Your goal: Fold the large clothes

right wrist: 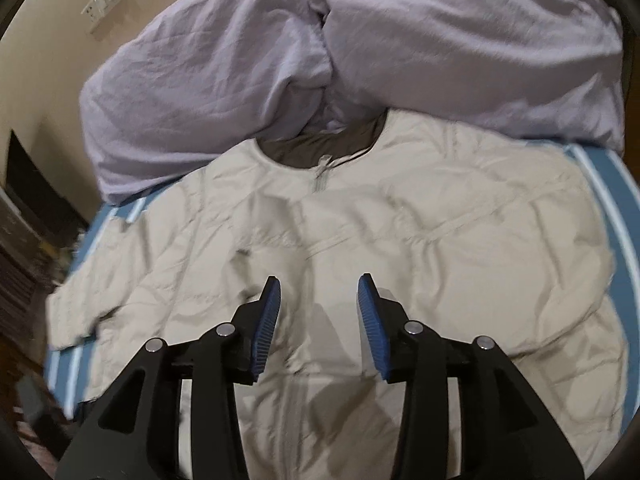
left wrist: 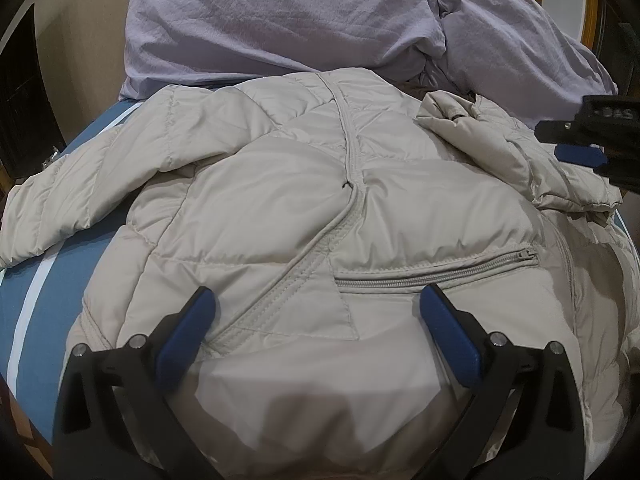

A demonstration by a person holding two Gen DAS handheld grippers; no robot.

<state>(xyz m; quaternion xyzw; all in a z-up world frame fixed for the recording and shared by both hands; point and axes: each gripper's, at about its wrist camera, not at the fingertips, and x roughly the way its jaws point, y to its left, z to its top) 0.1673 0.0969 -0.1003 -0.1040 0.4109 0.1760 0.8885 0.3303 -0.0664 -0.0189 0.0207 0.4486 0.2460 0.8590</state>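
A bed (right wrist: 612, 184) with a blue, white-striped sheet carries a crumpled lavender duvet (right wrist: 440, 48) at its far end. Behind stands a beige wall (right wrist: 52, 24) with a white switch plate (right wrist: 105, 3).

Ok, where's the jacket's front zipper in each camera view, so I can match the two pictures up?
Left wrist view: the zipper runs from upper centre down, bending left toward the left claw.
Right wrist view: only its top end shows clearly, upper centre, just below the collar; lower down it is blurred.
Shared landmark: the lilac bedding heaped behind the jacket in both.
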